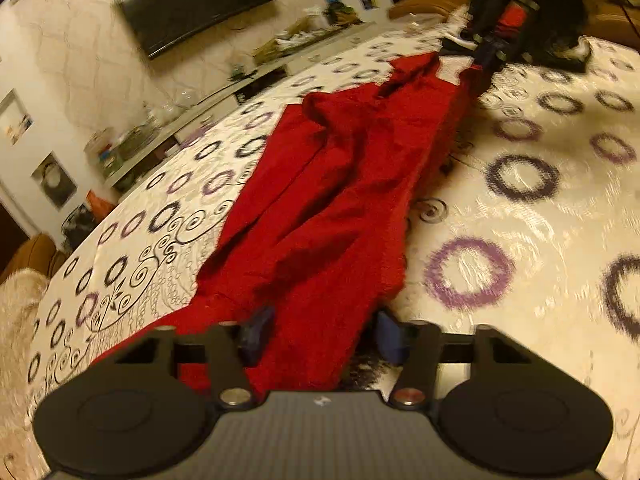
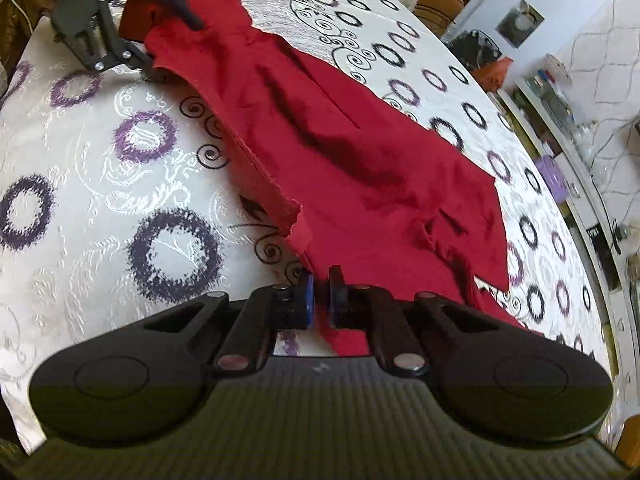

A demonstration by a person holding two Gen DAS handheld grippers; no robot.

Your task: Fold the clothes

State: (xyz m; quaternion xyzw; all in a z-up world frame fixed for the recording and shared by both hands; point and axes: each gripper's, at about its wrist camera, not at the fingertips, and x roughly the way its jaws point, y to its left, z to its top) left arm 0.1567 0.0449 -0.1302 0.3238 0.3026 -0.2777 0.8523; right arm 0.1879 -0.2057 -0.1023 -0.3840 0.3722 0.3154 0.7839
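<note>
So we've got the long red woven garment [image 1: 332, 184] stretched in a strip across the cream bedspread printed with purple and black rings [image 1: 520, 240], one gripper at each end. Our right gripper [image 2: 320, 300] has its blue pads [image 2: 308, 300] pressed together, pinching a corner of the red cloth right at 6 o'clock in its own view. The left gripper [image 1: 324, 336] is at the opposite end with its fingers spread partway, cloth lying between them but, as far as we can tell, not squeezed; from the right wrist view it sits up at 11 o'clock [image 2: 120, 32]. Looks to us like we're setting up a lengthwise fold, so the trick is to get the left side clamped on both layers of the hem before lifting, and keep the two ends level so that the ridge running down the middle doesn't get baked into the fold. The frayed edge toward 9 o'clock in the right view should line up with the other long edge. Plenty of open bedspread at 3 o'clock in the left view; the cluttered white shelf [image 1: 168, 136] at 10 o'clock is well apart.
</note>
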